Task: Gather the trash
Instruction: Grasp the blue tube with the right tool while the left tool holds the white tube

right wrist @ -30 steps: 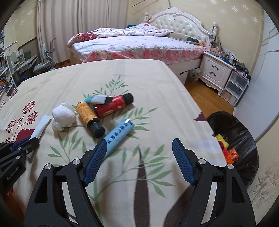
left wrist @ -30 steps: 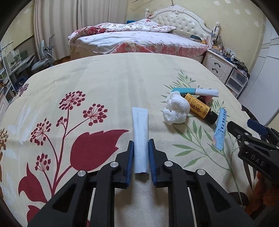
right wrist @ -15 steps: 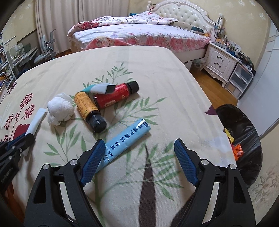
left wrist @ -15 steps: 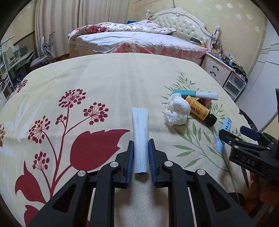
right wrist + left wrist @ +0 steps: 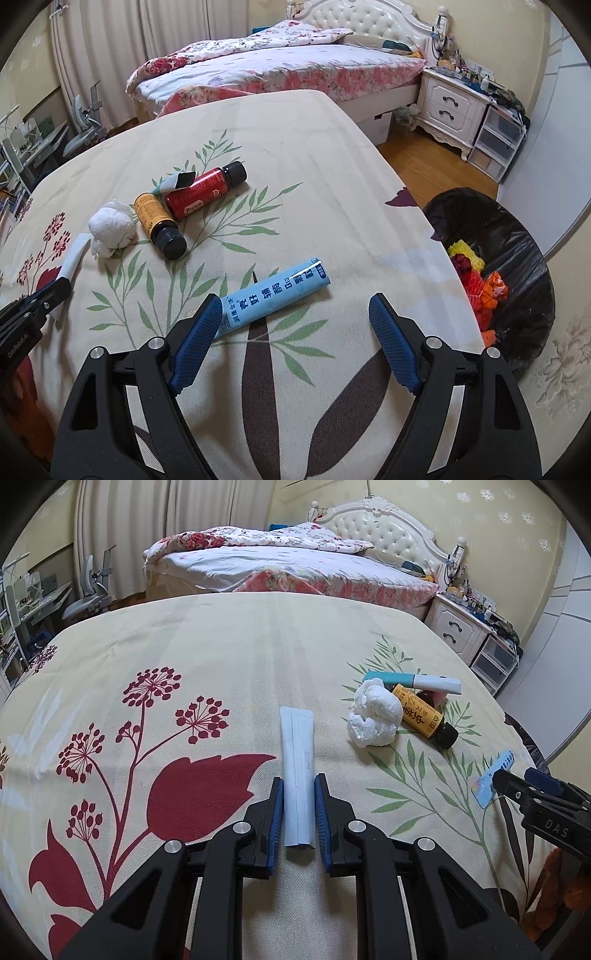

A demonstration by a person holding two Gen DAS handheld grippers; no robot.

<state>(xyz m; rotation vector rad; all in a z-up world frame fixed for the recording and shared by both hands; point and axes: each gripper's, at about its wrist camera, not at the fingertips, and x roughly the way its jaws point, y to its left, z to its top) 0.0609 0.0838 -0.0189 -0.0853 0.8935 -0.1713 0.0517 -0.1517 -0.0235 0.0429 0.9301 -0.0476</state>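
My left gripper (image 5: 299, 812) is closed on the near end of a flat white tube (image 5: 297, 760) lying on the flowered tablecloth (image 5: 221, 657). My right gripper (image 5: 291, 332) is open; a blue tube (image 5: 275, 297) lies across in front of it, touching the left fingertip (image 5: 201, 326). A crumpled white tissue (image 5: 375, 718), an orange bottle (image 5: 424, 716), a red bottle (image 5: 203, 190) and a teal-and-white tube (image 5: 413, 681) lie grouped beyond. The tissue (image 5: 110, 227) and orange bottle (image 5: 157, 219) also show in the right wrist view.
A black-lined trash bin (image 5: 517, 273) with coloured scraps stands on the floor beside the table's right edge. A bed (image 5: 288, 565) and white nightstand (image 5: 448, 105) are behind the table. Desk chairs (image 5: 92, 590) stand far left.
The right gripper moved forward and turned right, so the blue tube now lies just ahead of its open jaws. The left gripper stays on the white tube.
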